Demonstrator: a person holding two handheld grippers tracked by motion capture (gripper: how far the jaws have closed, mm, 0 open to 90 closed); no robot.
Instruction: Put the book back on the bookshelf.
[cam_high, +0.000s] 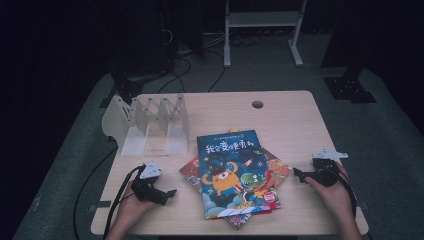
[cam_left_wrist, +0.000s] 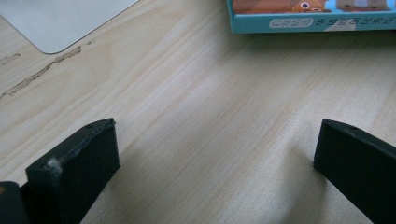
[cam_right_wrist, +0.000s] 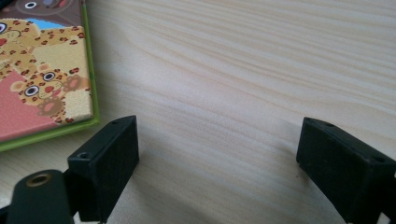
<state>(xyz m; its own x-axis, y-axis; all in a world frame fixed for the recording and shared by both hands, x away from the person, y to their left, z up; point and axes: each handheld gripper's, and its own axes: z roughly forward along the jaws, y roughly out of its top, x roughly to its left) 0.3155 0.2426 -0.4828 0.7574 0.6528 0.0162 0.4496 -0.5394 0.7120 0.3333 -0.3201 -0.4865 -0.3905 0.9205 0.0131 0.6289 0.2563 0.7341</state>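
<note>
The pale wooden worktop (cam_high: 295, 125) carries everything here, its rounded rectangle running wider than deep, with a small round cable hole near the far edge. At its far left stands a white folding book rack with upright dividers (cam_high: 150, 122), all its slots unfilled as far as the high view shows.

At the middle of the near half lies a fanned stack of colourful picture books (cam_high: 235, 175), flat on the wood. The top one, a blue-covered book with an orange monster on it (cam_high: 227, 170), has its long axis running roughly away from the person, tilted slightly to the right at the far end. Corners of the lower books poke out on both sides.

The stack sits between the two hands. The left claw (cam_high: 170, 192) rests low at the near left, pointing rightward at the stack; in its own view (cam_left_wrist: 219, 140) the jaws stand spread wide over bare wood, nothing between them, with a teal book edge (cam_left_wrist: 313, 21) further ahead. The right claw (cam_high: 298, 175) points leftward at the stack's right side, and it looks the nearer of the two: in its own view (cam_right_wrist: 219, 140) the jaws are likewise spread and hold nothing, and a green-edged book corner with a leopard pattern (cam_right_wrist: 51, 84) lies just beside one jaw. I judge the first book is yet to be lifted, and the rack lies to the left of the stack.
</note>
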